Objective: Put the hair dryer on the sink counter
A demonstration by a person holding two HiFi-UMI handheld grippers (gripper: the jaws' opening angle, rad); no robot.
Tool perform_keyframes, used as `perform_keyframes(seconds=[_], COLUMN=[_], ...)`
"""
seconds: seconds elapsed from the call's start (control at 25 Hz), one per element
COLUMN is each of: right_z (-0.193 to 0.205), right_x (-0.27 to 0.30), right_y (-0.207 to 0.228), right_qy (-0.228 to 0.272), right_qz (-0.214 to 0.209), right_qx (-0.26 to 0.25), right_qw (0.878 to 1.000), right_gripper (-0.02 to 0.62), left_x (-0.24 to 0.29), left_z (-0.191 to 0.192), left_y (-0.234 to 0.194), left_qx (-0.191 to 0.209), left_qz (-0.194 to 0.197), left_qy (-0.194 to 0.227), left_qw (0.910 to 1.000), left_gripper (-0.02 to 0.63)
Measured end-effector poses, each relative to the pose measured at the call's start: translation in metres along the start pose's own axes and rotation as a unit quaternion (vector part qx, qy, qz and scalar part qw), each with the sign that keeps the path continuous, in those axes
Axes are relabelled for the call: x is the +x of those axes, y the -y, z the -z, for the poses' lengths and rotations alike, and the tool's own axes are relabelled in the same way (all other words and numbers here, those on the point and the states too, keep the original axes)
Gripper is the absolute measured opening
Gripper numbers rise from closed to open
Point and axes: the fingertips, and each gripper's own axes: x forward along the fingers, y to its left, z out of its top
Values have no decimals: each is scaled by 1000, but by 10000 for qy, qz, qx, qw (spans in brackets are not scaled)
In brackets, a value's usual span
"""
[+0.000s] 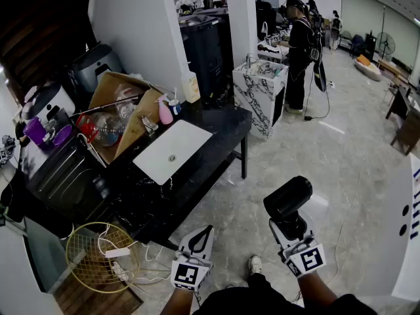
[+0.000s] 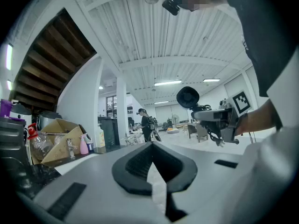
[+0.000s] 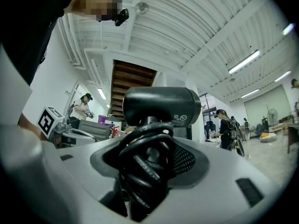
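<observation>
In the head view, I am carrying the hair dryer upright in the right gripper. The black tabletop with its sink is lying ahead and to the left, well apart. In the left gripper view, the left gripper is showing its jaws together, empty. In the right gripper view, the jaws are clamping the cord-wrapped handle, with the barrel lying crosswise above.

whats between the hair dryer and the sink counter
Only bare floor, as the head view shows: the hair dryer, clamped in the right gripper, is well apart from the sink counter.
</observation>
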Motion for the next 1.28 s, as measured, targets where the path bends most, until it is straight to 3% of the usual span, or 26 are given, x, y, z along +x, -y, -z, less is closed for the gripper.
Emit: perform_keyframes(seconds=[0.44, 0.92, 1.08, 1.28], right_z=[22, 21, 19, 24], right_x=[78, 109, 115, 125], right_y=[61, 115, 125, 133], right_qy=[-116, 80, 334, 296], right_qz=[-242, -697, -808, -904], right_qx=[140, 78, 126, 323], right_qw=[9995, 9975, 9961, 9949], right_gripper=[252, 253, 253, 253], left_x=[95, 164, 178, 189], left_z=[-11, -12, -14, -12], left_y=[-26, -28, -21, -25], left_qx=[-115, -202, -224, -232], left_qz=[-140, -449, -502, -611], left_qy=[-19, -11, -9, -25], left_qw=[9998, 9988, 9985, 9979], left_gripper=[-3, -3, -3, -3])
